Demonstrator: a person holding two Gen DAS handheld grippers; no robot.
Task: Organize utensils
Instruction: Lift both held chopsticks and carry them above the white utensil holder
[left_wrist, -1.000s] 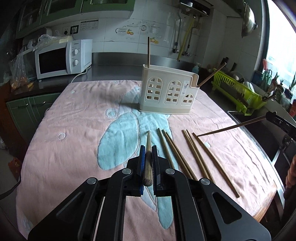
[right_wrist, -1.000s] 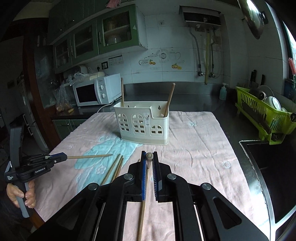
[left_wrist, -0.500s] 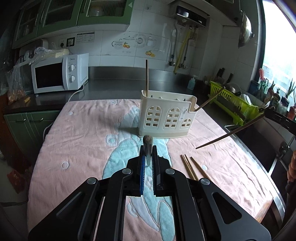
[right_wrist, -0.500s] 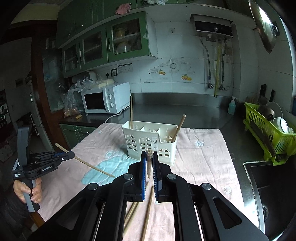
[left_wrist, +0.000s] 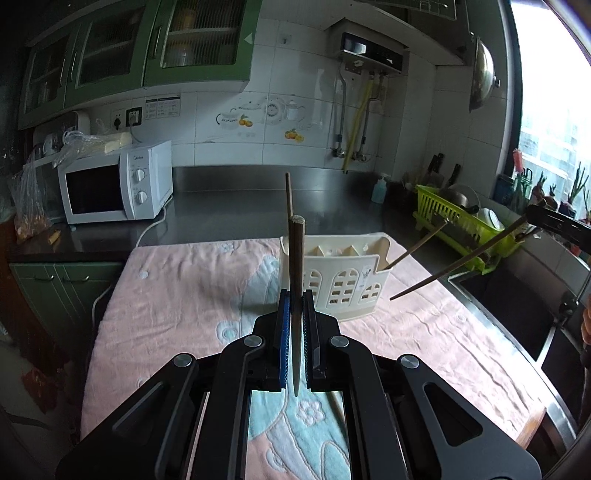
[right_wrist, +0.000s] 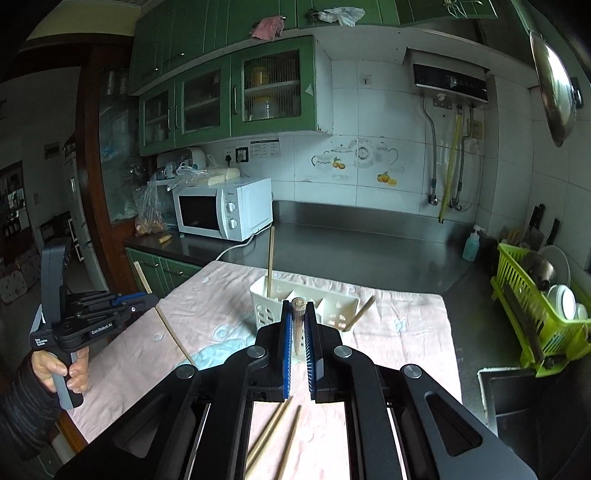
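Note:
A cream utensil holder with arched cut-outs stands on the pink towel; it also shows in the right wrist view. One chopstick stands upright in its left compartment and another leans out of its right end. My left gripper is shut on a chopstick, held upright in front of the holder. My right gripper is shut on a chopstick, tilted up, near the holder. Loose chopsticks lie on the towel below it.
A white microwave stands on the steel counter at back left. A green dish rack and a sink are at the right. The left gripper shows in the right wrist view, hand-held at the table's left edge.
Both grippers have lifted their chopsticks off the towel and tipped them from lying flat toward upright, moving closer to the holder.

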